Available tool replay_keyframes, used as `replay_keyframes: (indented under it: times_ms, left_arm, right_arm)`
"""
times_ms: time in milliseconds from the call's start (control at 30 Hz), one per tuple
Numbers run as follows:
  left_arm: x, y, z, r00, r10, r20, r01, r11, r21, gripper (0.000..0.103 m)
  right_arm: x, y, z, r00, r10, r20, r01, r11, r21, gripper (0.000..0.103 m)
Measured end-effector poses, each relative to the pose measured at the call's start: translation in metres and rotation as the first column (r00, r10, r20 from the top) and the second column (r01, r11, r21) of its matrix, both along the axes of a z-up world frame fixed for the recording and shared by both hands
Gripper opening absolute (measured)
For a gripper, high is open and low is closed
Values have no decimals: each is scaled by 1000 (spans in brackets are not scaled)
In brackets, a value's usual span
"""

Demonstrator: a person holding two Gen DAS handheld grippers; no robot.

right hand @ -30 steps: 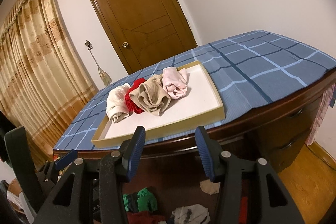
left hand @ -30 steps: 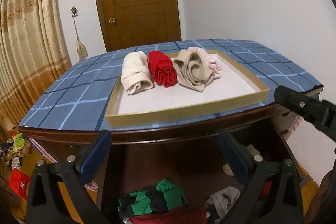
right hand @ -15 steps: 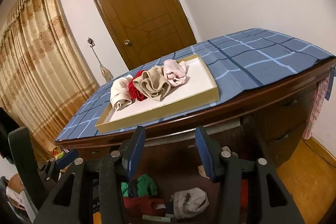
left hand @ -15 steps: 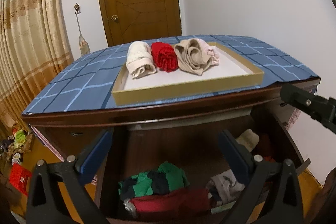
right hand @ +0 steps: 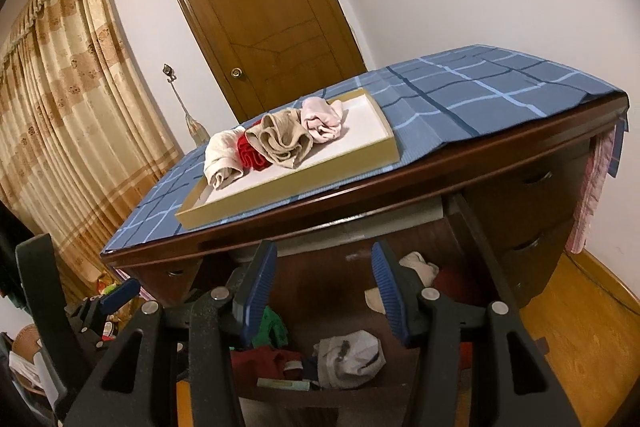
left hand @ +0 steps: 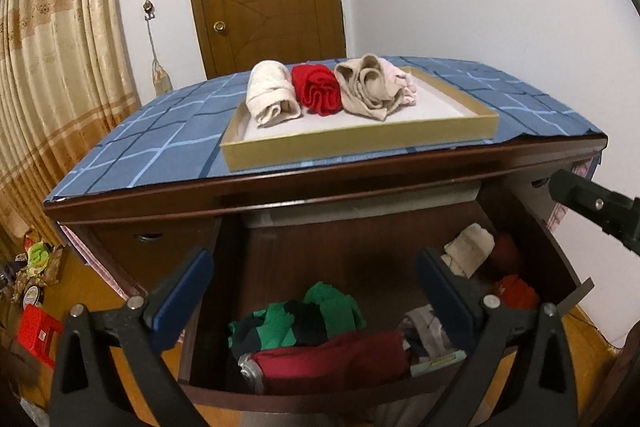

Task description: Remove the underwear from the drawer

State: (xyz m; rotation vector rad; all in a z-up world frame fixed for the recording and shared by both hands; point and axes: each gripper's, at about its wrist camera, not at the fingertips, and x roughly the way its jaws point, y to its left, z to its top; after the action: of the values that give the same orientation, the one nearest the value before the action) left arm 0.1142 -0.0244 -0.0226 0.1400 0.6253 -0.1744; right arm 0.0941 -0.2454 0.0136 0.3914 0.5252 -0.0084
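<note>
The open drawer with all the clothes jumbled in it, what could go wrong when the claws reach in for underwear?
1. The clothes in the drawer lie tangled: the green and black garment rests on the dark red one, so a pinch may drag out both.
2. The left claw and right claw are side by side, both open and empty, and could collide.
3. The desk edge overhangs the drawer's back; lifting there could knock it.

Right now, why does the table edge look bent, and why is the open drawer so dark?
Left wrist view: the fisheye lens bows the table edge and blackens the corners; the drawer sits in the tabletop's shadow. Right wrist view: the same curving, and the door leans.
</note>
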Motion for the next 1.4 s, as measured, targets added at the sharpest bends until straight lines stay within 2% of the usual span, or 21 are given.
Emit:
replay_keyframes:
  times_ms: [800, 1167, 1400]
  left_arm:
    - [-15, 14, -32, 998, 4, -61, -3, 1000, 17, 102]
    - [-15, 37, -48, 994, 1, -113, 2, 999, 33, 102]
    - [-6, 58, -52, 990, 6, -141, 2, 998, 56, 102]
  right_arm:
    - [-18, -5, -35, 995, 12, -99, -13, 1000, -4, 53]
    - [-20, -17, -62, 982, 16, -188, -11, 1000, 28, 53]
    - [-8, -26, -72, 977, 12, -213, -5, 999, 34, 53]
